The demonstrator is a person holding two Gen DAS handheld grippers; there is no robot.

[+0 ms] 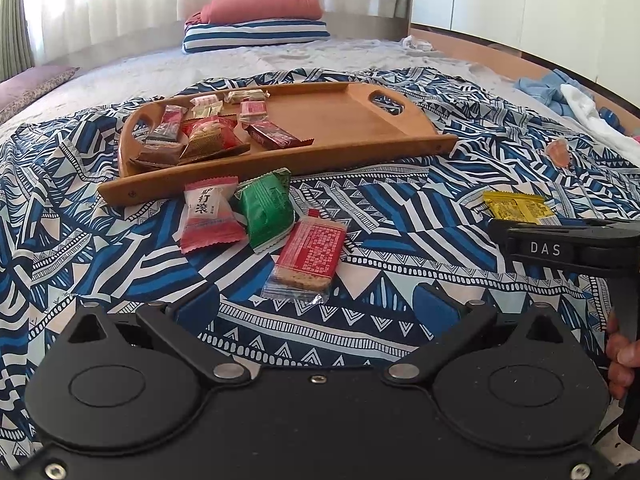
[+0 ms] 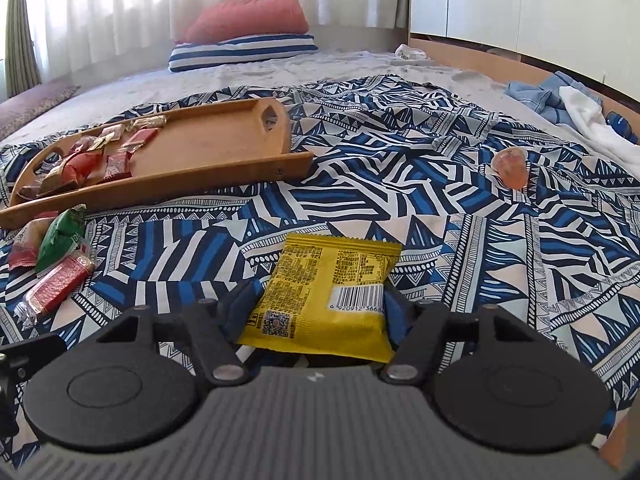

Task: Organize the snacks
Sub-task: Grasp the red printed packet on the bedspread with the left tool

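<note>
A wooden tray (image 1: 340, 128) lies on the patterned cloth with several wrapped snacks at its left end; it also shows in the right wrist view (image 2: 208, 148). In front of it lie a pink-white packet (image 1: 210, 214), a green packet (image 1: 266, 208) and a red cracker pack (image 1: 310, 256). My left gripper (image 1: 316, 304) is open and empty, just short of the red cracker pack. My right gripper (image 2: 320, 300) has its fingers on both sides of a yellow packet (image 2: 328, 292), which also shows in the left wrist view (image 1: 518, 206). A pink jelly cup (image 2: 510, 168) lies far right.
The blue-white patterned cloth (image 2: 400, 200) covers a bed. Striped and red pillows (image 1: 256, 20) lie at the far end. Blue and white clothes (image 1: 576, 100) are heaped at the right edge by the wooden bed frame (image 2: 480, 60).
</note>
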